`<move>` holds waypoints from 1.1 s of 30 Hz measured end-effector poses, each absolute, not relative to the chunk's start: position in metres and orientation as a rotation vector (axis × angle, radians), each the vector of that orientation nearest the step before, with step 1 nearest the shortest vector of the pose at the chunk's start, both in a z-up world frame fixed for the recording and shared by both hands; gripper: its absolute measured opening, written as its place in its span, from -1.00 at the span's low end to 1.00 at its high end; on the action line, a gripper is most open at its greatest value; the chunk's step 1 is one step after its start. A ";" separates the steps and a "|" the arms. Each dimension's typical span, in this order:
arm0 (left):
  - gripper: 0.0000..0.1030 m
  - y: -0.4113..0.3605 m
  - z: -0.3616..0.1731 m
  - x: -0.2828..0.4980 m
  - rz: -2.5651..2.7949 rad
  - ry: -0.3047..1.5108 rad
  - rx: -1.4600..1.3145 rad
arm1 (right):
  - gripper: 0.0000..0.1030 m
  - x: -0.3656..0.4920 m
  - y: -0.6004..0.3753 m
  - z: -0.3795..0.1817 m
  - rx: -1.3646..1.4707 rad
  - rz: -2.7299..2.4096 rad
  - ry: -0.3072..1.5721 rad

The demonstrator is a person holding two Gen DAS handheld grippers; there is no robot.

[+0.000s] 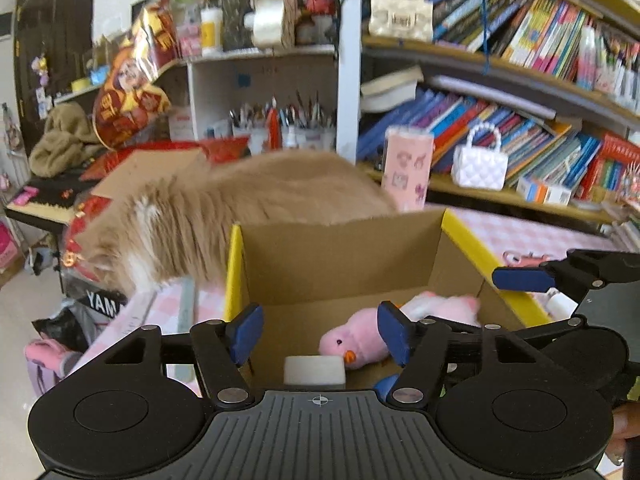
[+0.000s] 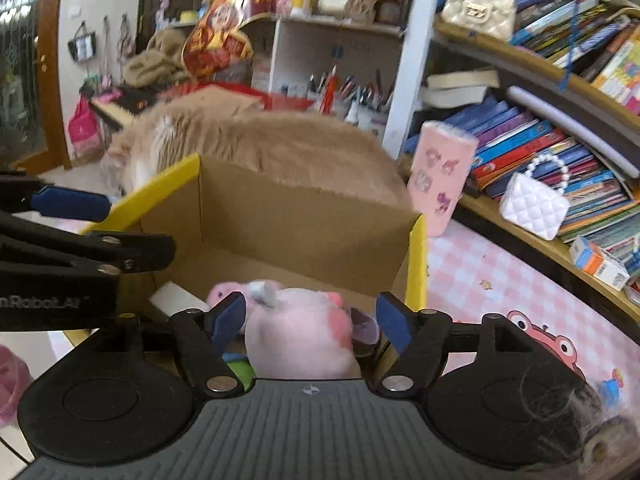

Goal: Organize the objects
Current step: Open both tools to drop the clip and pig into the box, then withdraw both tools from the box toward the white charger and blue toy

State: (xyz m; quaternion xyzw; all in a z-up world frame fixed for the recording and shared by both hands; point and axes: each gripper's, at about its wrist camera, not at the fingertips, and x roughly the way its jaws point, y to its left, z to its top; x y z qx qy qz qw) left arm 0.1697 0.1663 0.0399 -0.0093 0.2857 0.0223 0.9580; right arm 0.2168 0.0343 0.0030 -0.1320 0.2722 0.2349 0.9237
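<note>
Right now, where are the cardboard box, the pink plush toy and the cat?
cardboard box (image 1: 340, 264), left wrist view, on its inner back wall.
pink plush toy (image 1: 360, 338), left wrist view, on its head inside the box.
cat (image 2: 280, 148), right wrist view, on its furry back behind the box.

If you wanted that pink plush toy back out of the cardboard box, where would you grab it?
Probably across the plush toy's round body, coming straight down through the cardboard box's open top. It lies low on the floor with walls all round, and the soft middle squashes easily between the tongs.
</note>
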 end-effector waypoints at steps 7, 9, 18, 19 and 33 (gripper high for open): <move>0.38 0.175 0.061 0.120 0.067 0.508 -0.029 | 0.36 0.172 0.019 0.028 -0.189 0.421 0.495; 0.38 0.179 0.062 0.108 0.073 0.511 -0.036 | 0.35 0.156 0.016 0.032 -0.169 0.403 0.483; 0.38 0.187 0.043 0.051 0.076 0.576 -0.048 | 0.33 0.089 0.014 0.026 -0.110 0.359 0.522; 0.38 0.187 0.040 0.045 0.075 0.584 -0.046 | 0.33 0.080 0.014 0.023 -0.105 0.355 0.534; 0.38 0.169 0.013 -0.011 -0.017 0.671 -0.009 | 0.32 -0.001 -0.001 -0.012 -0.069 0.265 0.655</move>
